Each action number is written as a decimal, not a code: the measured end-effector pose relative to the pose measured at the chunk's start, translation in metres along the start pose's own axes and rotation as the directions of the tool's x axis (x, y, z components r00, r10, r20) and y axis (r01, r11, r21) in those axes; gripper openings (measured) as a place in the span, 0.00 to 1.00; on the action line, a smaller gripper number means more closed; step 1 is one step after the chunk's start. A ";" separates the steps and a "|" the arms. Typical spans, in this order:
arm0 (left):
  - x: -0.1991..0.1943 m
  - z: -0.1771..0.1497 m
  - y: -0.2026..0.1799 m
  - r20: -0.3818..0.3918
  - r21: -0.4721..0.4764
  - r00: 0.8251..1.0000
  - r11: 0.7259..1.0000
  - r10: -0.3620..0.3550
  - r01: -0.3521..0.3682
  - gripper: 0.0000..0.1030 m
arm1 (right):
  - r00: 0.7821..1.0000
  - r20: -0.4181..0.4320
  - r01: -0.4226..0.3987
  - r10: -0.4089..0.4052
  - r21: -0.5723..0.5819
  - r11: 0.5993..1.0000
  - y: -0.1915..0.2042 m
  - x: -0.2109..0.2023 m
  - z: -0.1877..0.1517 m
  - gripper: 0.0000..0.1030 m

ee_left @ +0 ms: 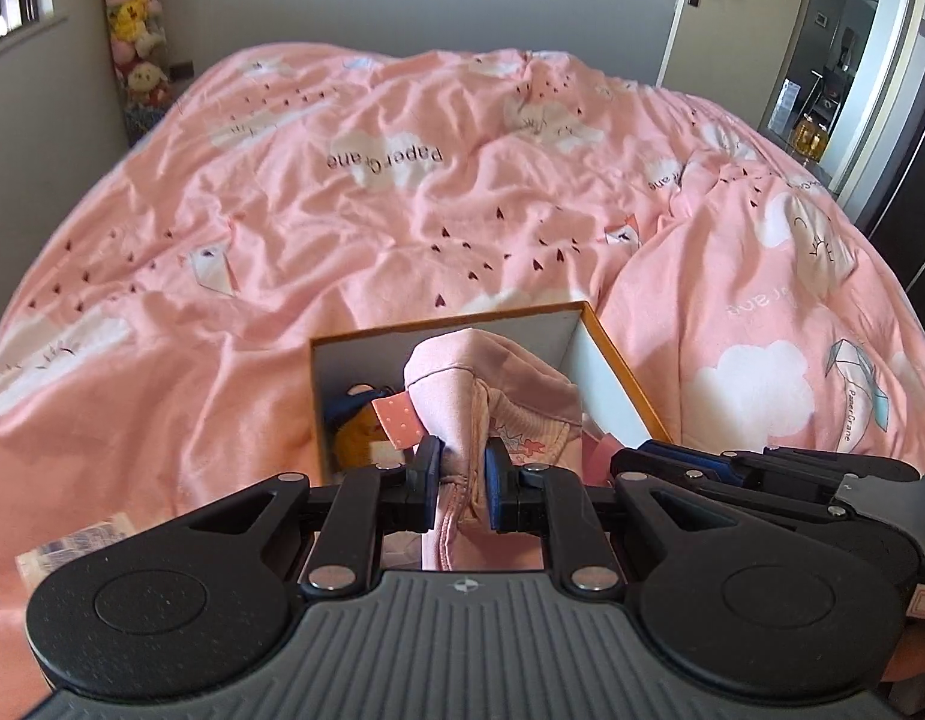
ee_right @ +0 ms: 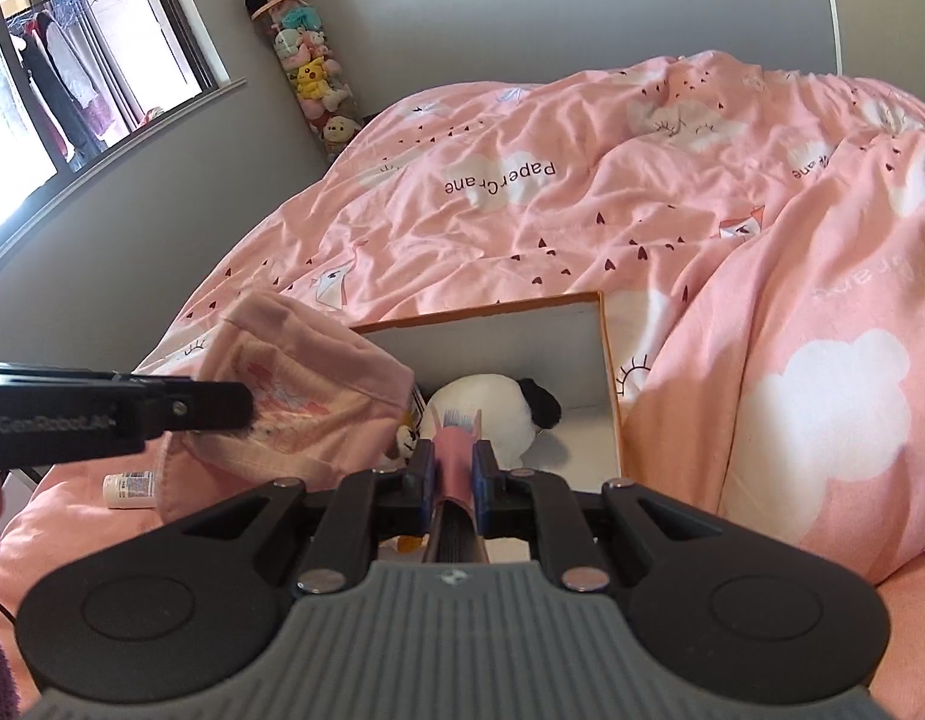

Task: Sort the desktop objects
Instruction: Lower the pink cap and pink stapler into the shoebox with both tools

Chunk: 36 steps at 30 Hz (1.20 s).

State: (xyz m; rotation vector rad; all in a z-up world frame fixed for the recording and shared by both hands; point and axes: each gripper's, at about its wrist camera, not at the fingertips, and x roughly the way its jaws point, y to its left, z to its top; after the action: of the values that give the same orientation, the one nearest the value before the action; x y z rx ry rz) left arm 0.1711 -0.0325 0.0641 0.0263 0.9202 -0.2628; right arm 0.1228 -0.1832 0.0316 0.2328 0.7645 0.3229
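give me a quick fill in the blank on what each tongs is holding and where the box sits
The left tongs are shut on a soft ___ fabric pouch.
The right tongs are shut on a pink comb with ___ teeth.
The orange-rimmed white cardboard box sits on a pink ___.
Inside the box lies a black-and-white plush ___.

Missing words: pink; blue; bedcover; panda

One box (ee_right: 609,360), one pink garment (ee_left: 492,378), one bottle (ee_right: 128,489), one panda plush (ee_right: 492,414).

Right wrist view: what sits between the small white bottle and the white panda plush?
The left claw's pink fabric pouch hangs between bottle and plush.
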 end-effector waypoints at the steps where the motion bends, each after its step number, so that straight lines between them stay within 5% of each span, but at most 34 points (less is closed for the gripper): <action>1: 0.006 0.003 -0.001 -0.007 -0.006 1.000 1.000 -0.004 0.004 0.17 | 1.000 0.000 0.005 -0.005 -0.002 1.000 -0.003 0.003 0.003 0.13; 21: 0.114 0.033 -0.031 -0.137 -0.004 0.988 0.998 0.067 -0.068 0.17 | 0.991 0.034 0.130 -0.129 0.000 0.992 -0.041 0.049 0.042 0.13; 28: 0.138 0.040 -0.028 -0.168 -0.073 0.986 0.997 0.006 -0.019 0.18 | 0.996 -0.006 0.092 -0.092 0.025 0.995 -0.053 0.068 0.039 0.12; 36: 0.142 0.040 -0.012 -0.171 -0.178 0.972 0.976 -0.159 0.128 0.22 | 0.998 -0.045 0.051 -0.048 0.070 0.996 -0.065 0.078 0.034 0.09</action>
State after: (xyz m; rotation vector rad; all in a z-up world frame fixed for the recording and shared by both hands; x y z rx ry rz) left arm 0.2812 -0.0800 -0.0221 -0.1738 1.1283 -0.3215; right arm 0.2130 -0.2182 -0.0149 0.2743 0.8243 0.2544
